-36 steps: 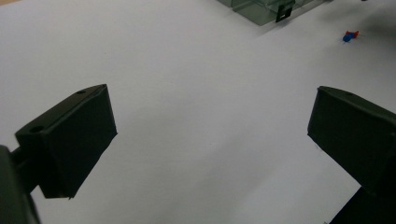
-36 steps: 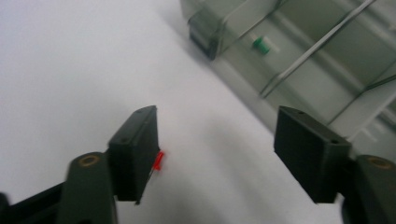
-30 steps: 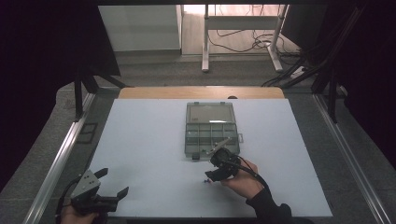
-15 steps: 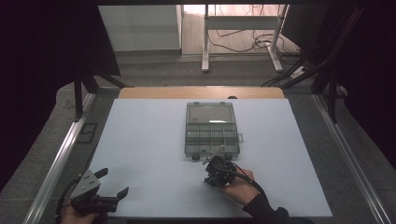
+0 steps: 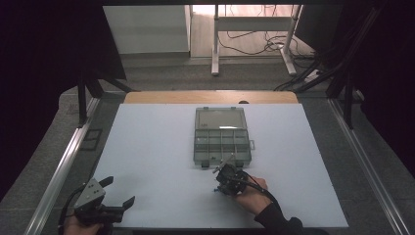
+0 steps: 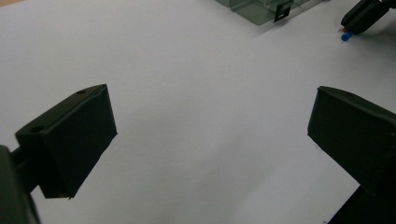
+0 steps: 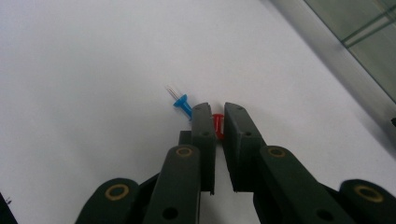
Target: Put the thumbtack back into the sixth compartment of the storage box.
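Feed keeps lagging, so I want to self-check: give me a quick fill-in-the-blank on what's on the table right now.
1. The right gripper jaws close around a ____ push pin.
2. The blue push pin lies ____ those jaws.
3. The left gripper is ____.
4. The clear plastic compartment box has its lid ____.

Missing: red; outside; open; open

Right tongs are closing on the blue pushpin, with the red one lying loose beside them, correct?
Colours swapped. The right gripper view shows the right tongs closing on the red pushpin; the blue pushpin lies loose beside them.
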A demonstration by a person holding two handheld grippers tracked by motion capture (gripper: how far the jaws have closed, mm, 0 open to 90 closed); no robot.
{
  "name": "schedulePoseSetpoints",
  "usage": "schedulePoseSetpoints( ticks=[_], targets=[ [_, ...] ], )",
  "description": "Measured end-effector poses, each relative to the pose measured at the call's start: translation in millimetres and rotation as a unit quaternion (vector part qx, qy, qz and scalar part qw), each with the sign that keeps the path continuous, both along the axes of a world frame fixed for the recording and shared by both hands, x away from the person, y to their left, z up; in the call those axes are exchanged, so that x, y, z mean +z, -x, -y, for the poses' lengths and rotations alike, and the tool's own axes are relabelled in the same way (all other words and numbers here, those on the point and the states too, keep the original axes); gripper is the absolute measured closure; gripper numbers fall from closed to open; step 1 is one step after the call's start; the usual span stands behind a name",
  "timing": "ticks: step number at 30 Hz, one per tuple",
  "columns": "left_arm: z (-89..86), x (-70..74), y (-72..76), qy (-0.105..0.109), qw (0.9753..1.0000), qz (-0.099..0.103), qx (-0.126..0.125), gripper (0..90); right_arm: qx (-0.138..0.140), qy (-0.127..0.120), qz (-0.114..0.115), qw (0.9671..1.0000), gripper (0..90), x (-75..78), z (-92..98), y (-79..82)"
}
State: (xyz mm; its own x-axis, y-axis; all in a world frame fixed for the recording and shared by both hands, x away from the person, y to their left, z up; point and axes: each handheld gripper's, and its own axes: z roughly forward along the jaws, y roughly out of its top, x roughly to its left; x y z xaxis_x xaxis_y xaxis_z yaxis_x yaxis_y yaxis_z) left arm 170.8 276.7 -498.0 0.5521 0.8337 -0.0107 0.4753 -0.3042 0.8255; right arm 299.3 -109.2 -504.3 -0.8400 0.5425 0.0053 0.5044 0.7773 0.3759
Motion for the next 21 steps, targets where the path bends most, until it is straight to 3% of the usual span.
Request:
schedulePoseSetpoints(
  ticks=[8,11,21],
  targets=[
    [-0.3,-0.1,-0.6,0.000,1.0000,-0.002,-0.001,1.5,-0.004,-0.010,0.005,0.9999,82.0,4.4,3.2,-1.9],
    [-0.3,-0.4,-0.8,0.003,1.0000,-0.003,0.001,1.5,-0.006,-0.022,0.016,0.9996,82.0,9.2,5.8,-3.2],
    [-0.5,-0.5,-1.2,0.005,1.0000,-0.005,0.001,1.5,-0.012,-0.050,0.021,0.9985,82.0,17.3,10.9,-7.2]
  ],
)
